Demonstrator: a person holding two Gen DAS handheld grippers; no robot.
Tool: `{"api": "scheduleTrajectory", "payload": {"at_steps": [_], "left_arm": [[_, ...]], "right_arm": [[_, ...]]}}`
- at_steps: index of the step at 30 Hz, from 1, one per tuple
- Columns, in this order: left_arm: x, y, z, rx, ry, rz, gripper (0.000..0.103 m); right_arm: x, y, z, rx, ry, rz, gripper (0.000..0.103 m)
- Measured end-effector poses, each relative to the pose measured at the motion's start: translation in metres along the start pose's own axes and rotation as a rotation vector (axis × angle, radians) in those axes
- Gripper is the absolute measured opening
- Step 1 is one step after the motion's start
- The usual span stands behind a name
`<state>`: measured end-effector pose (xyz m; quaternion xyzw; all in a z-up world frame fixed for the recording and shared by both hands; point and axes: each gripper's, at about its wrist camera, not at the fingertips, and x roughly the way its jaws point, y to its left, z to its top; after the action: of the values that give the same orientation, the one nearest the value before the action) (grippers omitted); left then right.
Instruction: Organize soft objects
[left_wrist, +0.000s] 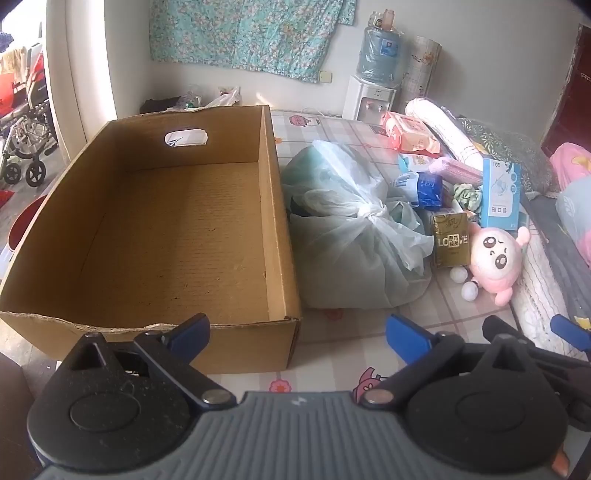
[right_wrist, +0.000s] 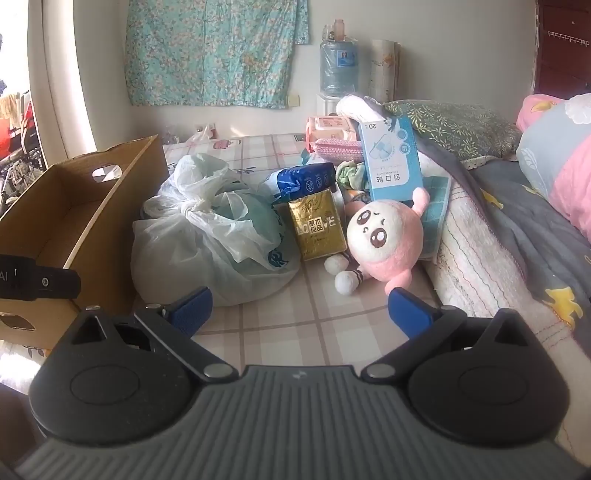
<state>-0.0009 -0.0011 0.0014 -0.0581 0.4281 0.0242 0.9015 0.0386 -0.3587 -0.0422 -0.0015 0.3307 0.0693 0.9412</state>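
Only the left view shows the cardboard box (left_wrist: 166, 229) floor bare; both grippers, left (left_wrist: 297, 338) and right (right_wrist: 300, 310), gape released.

a matt, rough corrugated cardboard box (left_wrist: 166, 229) with torn edges sits beside a thin, crinkled translucent plastic bag (right_wrist: 210, 236). the pink toy (right_wrist: 384, 240) is fuzzy plush; the gold tissue pack (right_wrist: 317, 225) has glossy film. my gripper fingers (right_wrist: 192, 306) wear matt blue pads on speckled black plastic.

Cardboard box (left_wrist: 166, 229) stands open-topped; tied bag (left_wrist: 351, 236) crowds beside it.
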Motion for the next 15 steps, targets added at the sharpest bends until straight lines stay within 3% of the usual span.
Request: {"api": "scheduleTrajectory", "payload": {"at_steps": [8,15], "left_arm": [[-0.015,-0.01,-0.01,0.026,-0.002,-0.052,0.102],[-0.009,-0.025,-0.007,0.054,0.029,-0.013,0.102]], "right_arm": [[-0.006,0.001,0.01,-0.025,-0.027,-0.014,0.102],[-0.008,-0.007,0.014,-0.013,0.006,-0.028,0.102]]}}
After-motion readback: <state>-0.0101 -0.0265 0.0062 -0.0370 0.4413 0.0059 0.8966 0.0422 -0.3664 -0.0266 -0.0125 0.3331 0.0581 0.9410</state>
